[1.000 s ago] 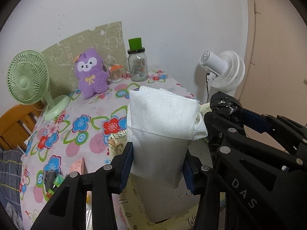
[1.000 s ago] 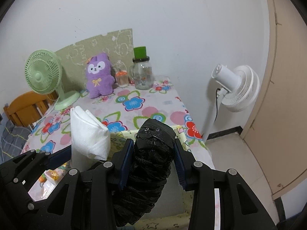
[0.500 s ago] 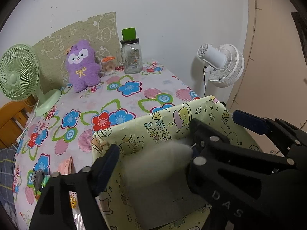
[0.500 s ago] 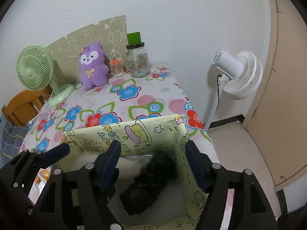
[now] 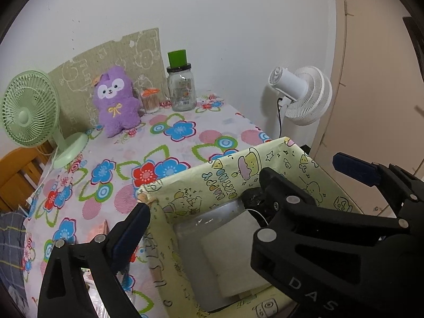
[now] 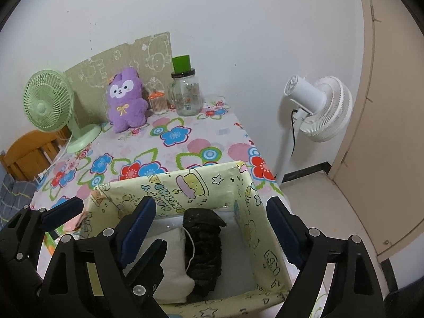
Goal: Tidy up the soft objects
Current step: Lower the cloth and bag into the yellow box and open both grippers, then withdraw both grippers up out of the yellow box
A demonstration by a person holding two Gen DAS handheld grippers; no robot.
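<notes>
Now both soft things lie inside the yellow cartoon-print box (image 6: pixel 238 228) at the near right corner of the table (image 6: pixel 185 143): the white folded cloth (image 6: pixel 172 270) on the left and the black bundle (image 6: pixel 202 249) touching it on the right. The left tongs (image 5: pixel 201 204) and the right tongs (image 6: pixel 209 222) both stand wide apart and hold nothing, hanging just over the box. I judge the drop-in step done; the next move calls for lifting both tongs clear of the box walls without snagging the thin white thread on the bundle, then seeking any remaining soft item, perhaps the purple plush (image 6: pixel 127 100) at the far side.

The right view shows both items side by side and the box floor; the left view shows mostly the cloth (image 5: pixel 233 251), with the bundle (image 5: pixel 254 198) nearly hidden behind a finger.
</notes>
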